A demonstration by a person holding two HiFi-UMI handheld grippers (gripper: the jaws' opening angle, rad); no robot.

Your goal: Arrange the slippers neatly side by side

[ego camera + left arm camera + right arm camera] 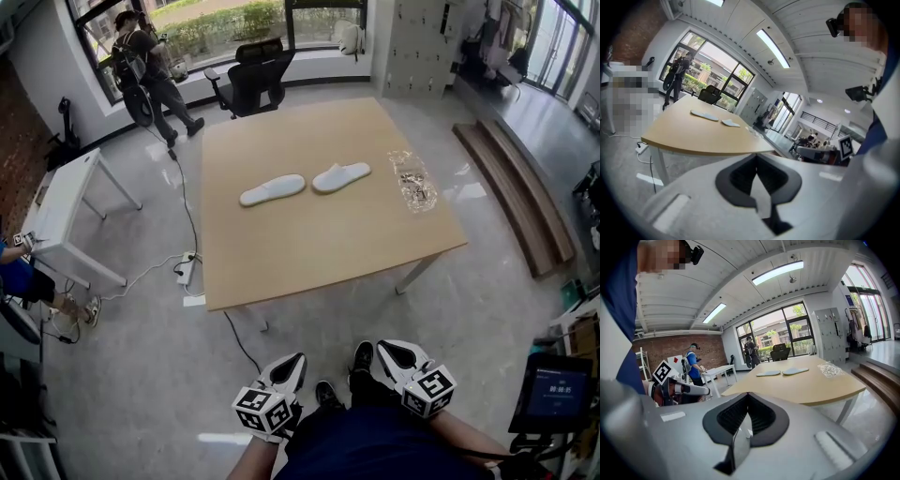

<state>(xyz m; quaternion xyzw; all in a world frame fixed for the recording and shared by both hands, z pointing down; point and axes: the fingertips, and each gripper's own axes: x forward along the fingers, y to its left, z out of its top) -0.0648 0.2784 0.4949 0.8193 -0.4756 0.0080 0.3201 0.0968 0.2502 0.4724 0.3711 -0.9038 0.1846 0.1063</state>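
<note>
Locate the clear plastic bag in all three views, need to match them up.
Head view: clear plastic bag on the right side of the table, just right of a white slipper.
Left gripper view: small and faint, near the table's far right edge.
Right gripper view: on the table's right part.
Shared landmark: that white slipper, directly left of the bag in every view.

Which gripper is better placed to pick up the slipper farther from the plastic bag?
Probably left. That slipper lies ahead of the left gripper; the right gripper would have to reach across. Both are shut, empty and short of the table.
</note>
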